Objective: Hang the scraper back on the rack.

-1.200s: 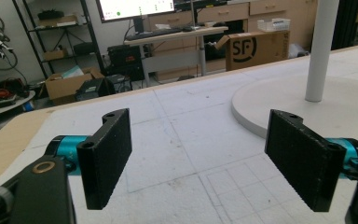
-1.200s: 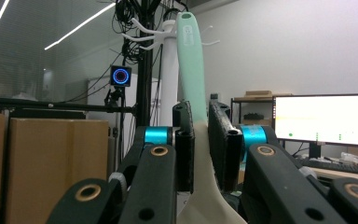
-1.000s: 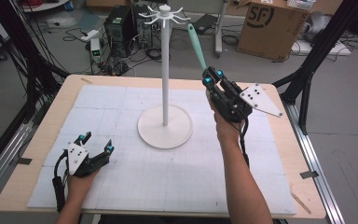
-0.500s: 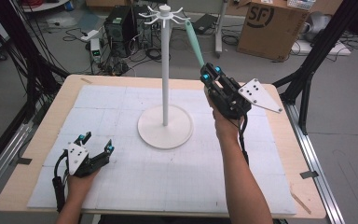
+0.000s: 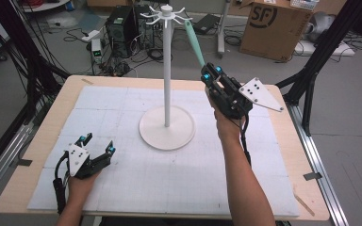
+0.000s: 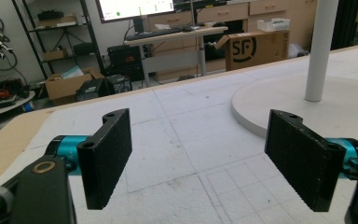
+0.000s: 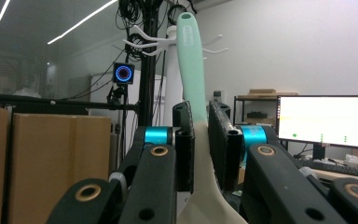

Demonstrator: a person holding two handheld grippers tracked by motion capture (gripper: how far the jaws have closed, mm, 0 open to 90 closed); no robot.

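Observation:
A white hook stand [image 5: 167, 70] rises from a round base [image 5: 167, 127] in the middle of the table; its hooked top [image 7: 168, 41] sits just behind the utensil's tip in the right gripper view. My right gripper [image 5: 212, 75] is raised to the right of the pole, shut on a mint-green utensil [image 5: 195, 44] whose handle [image 7: 189, 60] points up toward the hooks. Down at the front left of the mat my left gripper [image 5: 95, 143] rests open, nothing between its pads [image 6: 107, 154], facing the stand's base [image 6: 279, 102].
A white gridded mat [image 5: 136, 188] covers the wooden table [image 5: 23, 188]. Behind the table stand an SF cardboard box [image 5: 274, 23], computer gear and cables [image 5: 118, 28]. Black frame legs [image 5: 311, 75] flank the table.
The right gripper has drifted slightly left and up with the utensil, nearer the stand's top. The left gripper has stayed still.

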